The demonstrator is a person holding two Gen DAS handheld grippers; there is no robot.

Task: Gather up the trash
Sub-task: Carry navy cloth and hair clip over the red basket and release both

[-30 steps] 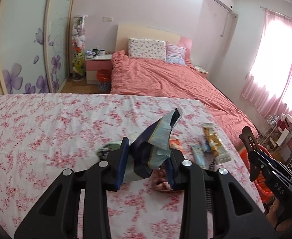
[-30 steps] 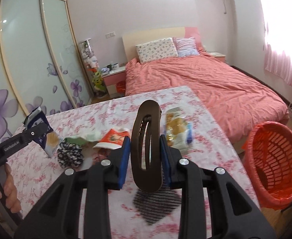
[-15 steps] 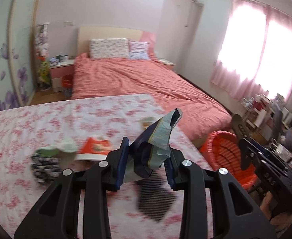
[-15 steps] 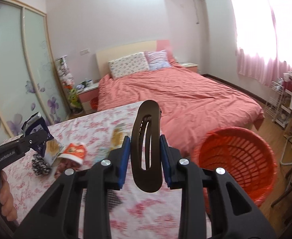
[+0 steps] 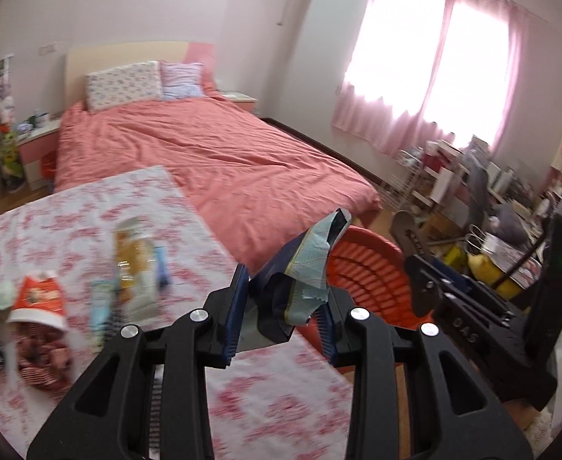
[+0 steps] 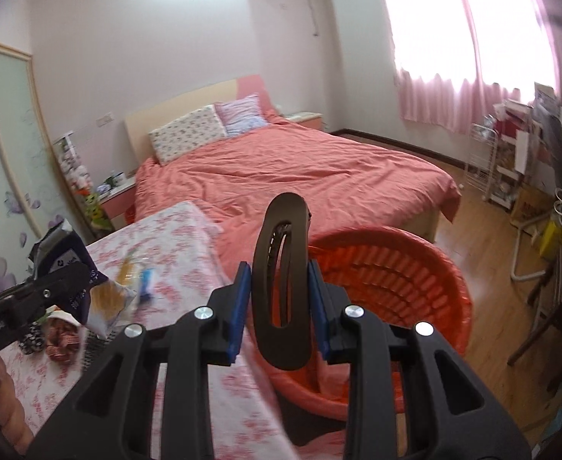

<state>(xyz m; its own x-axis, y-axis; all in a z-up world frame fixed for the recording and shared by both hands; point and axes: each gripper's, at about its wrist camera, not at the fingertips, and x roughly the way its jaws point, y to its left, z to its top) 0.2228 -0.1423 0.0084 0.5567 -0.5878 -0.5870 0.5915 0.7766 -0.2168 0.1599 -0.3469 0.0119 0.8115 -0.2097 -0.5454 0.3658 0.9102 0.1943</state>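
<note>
My left gripper [image 5: 282, 308] is shut on a crumpled dark blue and pale green wrapper [image 5: 303, 268], held over the table's right edge toward the orange basket [image 5: 369, 272]. My right gripper [image 6: 279, 306] is shut on a dark brown hair clip [image 6: 282, 287], upright, just in front of the orange basket [image 6: 403, 280]. The right gripper shows in the left wrist view [image 5: 415, 264]; the left one shows in the right wrist view [image 6: 62, 280]. Several wrappers [image 5: 135, 268] and a red packet [image 5: 39, 299] lie on the floral table [image 5: 70, 222].
A bed with a coral cover [image 5: 204, 153] stands behind the table. A nightstand [image 5: 35, 145] is at the far left. Cluttered shelves and a chair [image 6: 541, 176] line the right wall under pink curtains. A wooden floor [image 6: 484, 237] lies beside the basket.
Both grippers have swung right from over the table toward the orange basket, each keeping its hold. The basket now sits much closer and larger in both views.
</note>
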